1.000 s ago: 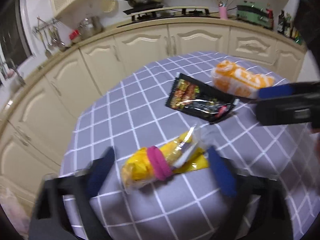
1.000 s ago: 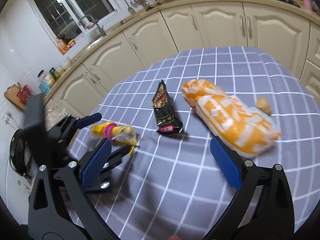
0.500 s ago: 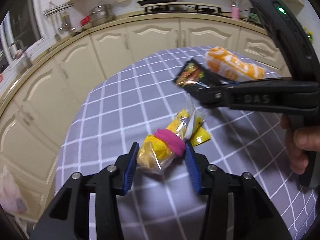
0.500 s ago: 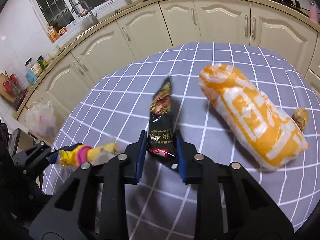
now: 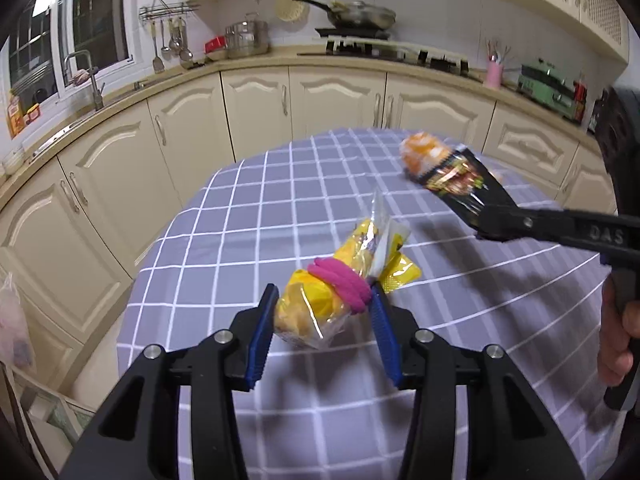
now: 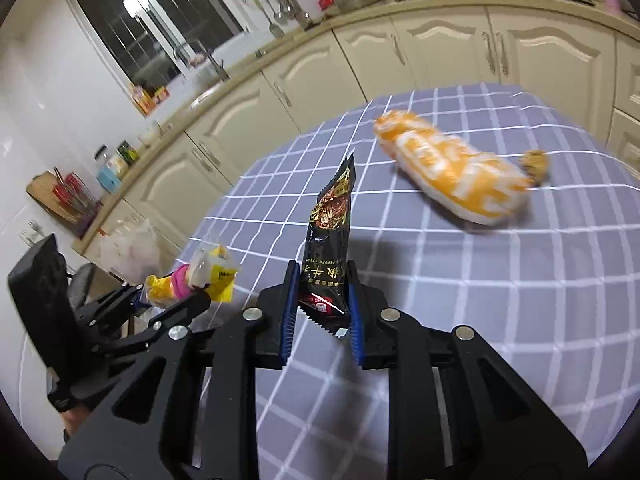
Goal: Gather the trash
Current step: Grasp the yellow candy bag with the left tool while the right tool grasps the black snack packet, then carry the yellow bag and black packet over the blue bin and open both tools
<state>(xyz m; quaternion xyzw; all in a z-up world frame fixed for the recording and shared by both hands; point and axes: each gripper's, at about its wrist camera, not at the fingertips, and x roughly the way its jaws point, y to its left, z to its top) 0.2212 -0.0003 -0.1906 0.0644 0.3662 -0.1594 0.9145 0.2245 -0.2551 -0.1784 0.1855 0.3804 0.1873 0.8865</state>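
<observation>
My left gripper (image 5: pixel 325 320) is shut on a yellow snack bag tied with a pink band (image 5: pixel 332 292) and holds it above the checked tablecloth (image 5: pixel 248 240). My right gripper (image 6: pixel 320 304) is shut on a black snack wrapper (image 6: pixel 330 240), lifted off the table. The wrapper also shows in the left wrist view (image 5: pixel 460 184), and the yellow bag in the right wrist view (image 6: pixel 192 280). An orange and white bag (image 6: pixel 452 176) lies on the table at the far side.
A small brown lump (image 6: pixel 536 162) lies by the orange bag's far end. Cream kitchen cabinets (image 5: pixel 328 108) curve behind the table. A white plastic bag (image 6: pixel 128 248) hangs off the table's left side.
Both grippers have closed on their items and lifted them off the table. The yellow bag and the black wrapper now hang in the air.
</observation>
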